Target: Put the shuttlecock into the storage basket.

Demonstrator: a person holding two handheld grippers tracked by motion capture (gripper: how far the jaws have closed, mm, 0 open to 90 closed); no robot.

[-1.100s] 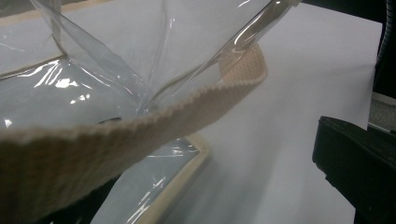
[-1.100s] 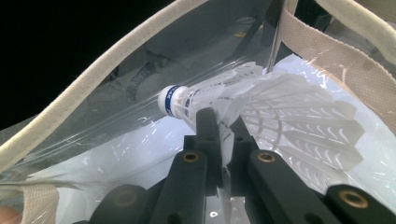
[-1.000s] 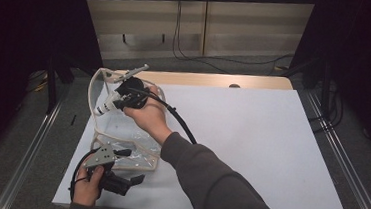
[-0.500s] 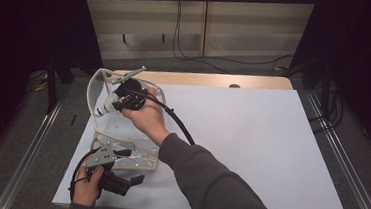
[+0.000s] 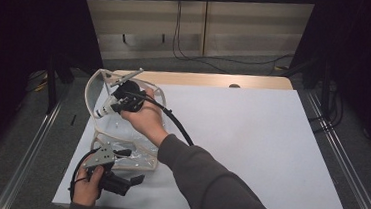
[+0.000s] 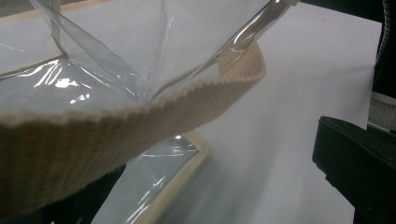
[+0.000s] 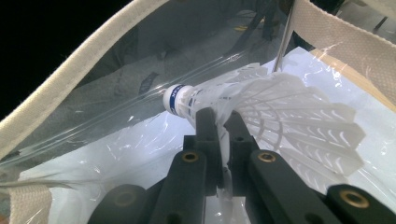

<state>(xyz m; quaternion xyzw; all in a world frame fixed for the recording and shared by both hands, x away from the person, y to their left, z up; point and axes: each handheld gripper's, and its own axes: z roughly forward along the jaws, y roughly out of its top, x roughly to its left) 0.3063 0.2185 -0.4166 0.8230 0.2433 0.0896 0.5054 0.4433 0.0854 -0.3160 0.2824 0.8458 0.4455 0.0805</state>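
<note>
White feather shuttlecock, pinched by its skirt in the right claw, jaws pressed nearly together on the feathers. Rounded white cork nose with a blue band around its base, pointing left in the right gripper view; feathers fanned into a stiff, ribbed cone, slightly see-through at the tips. Held up in the mouth of a clear plastic bag at the left side of the desk, off the surface.

Bag: thin glossy film, crinkly, lots of glare, edged with woven cream webbing that looks coarse and ribbed up close. Handle strap of the same webbing looped up in an arc around the right claw in the high view. Lower part of the bag lying flat on the desk.

Left claw down at the near left corner of the desk, right by the bag's bottom edge, webbing draped across its camera. Can't tell whether spread or pinching there, strap too close and blurry. Desk top plain matte white, pale wood strip along the far edge.
</note>
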